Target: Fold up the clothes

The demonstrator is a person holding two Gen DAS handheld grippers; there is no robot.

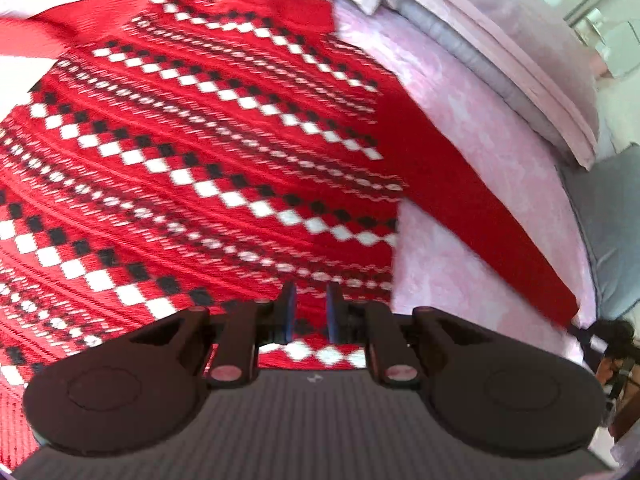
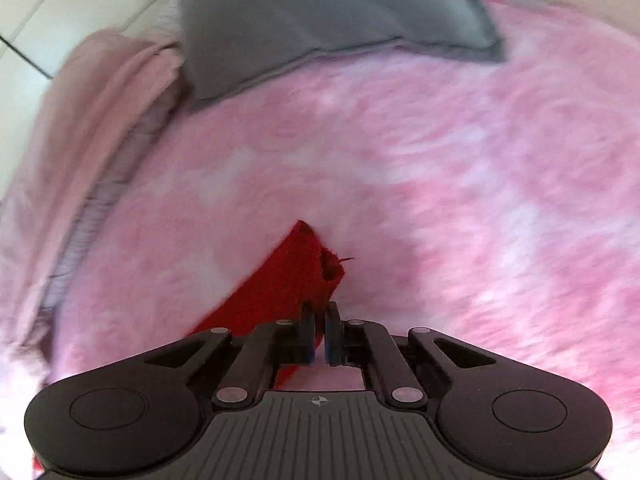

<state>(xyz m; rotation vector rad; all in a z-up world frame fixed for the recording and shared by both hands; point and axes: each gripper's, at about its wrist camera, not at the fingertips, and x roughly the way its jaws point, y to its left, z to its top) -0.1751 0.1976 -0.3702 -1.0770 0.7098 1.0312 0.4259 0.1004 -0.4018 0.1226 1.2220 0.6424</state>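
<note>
Red sweater (image 1: 208, 152): one | left gripper (image 1: 311, 300) narrow, empty | right gripper (image 2: 319, 322) pinching sleeve (image 2: 280, 284)

sweater (image 1: 208, 152) lies flat on blanket (image 1: 460, 120), pillows (image 1: 500, 40) behind, sleeve (image 1: 472, 208) stretched right.

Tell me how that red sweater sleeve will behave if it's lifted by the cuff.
The sleeve is probably floppy: it lies flat and limp on the fuzzy pink blanket, so it should drape and sag below the cuff. The ribbed knit looks soft rather than slick, so it will likely hold well in the right hand-held gripper. It may drag on the blanket's pile.
</note>
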